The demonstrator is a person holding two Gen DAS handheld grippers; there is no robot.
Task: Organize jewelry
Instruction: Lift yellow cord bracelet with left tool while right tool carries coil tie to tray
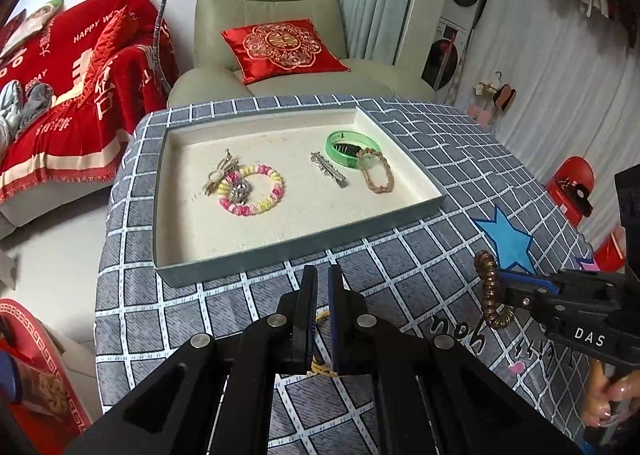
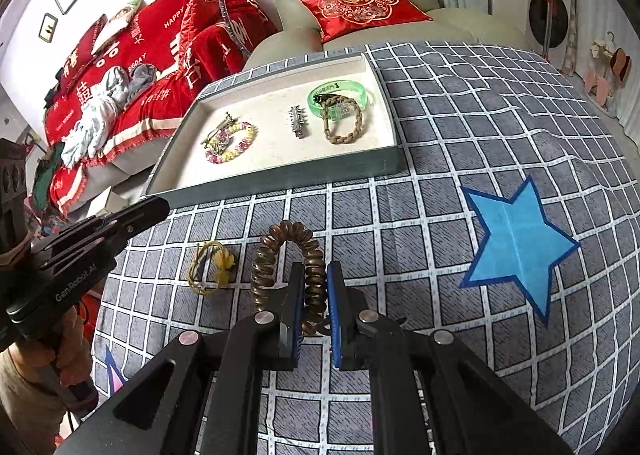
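1. R gripper [image 2: 313,295] is clamped on a brown spiral hair tie [image 2: 280,255], one side of the coil pinched between the blue pads; the rest of the loop arches up and fwd of the fingertips, above the checked tablecloth [image 2: 420,215].
2. Same hold from the L wrist cam: the coil [image 1: 490,291] hangs at the tip of the R gripper [image 1: 505,287], just left of the blue star [image 1: 510,241].
3. L gripper [image 1: 322,287]: fingers close together w/ a narrow gap, nothing seen pinched between them. A yellow string bracelet [image 1: 320,367] lies on the cloth below, partly hidden by the fingers.
4. In the R cam that yellow string bracelet [image 2: 210,267] sits flat on the cloth, just left of the coil, near the L gripper [image 2: 154,209]; not touching it.
5. Tray [image 1: 280,245] stands farther back on the cloth. Inside, L side: pink/yellow bead bracelet [image 1: 252,191] w/ a bow hair clip [image 1: 218,175] overlapping its edge.
6. Tray middle: silver hair clip [image 1: 329,169].
7. Tray R side: green bangle [image 1: 352,147] w/ a tan braided bracelet [image 1: 376,175] leaning over its near rim.
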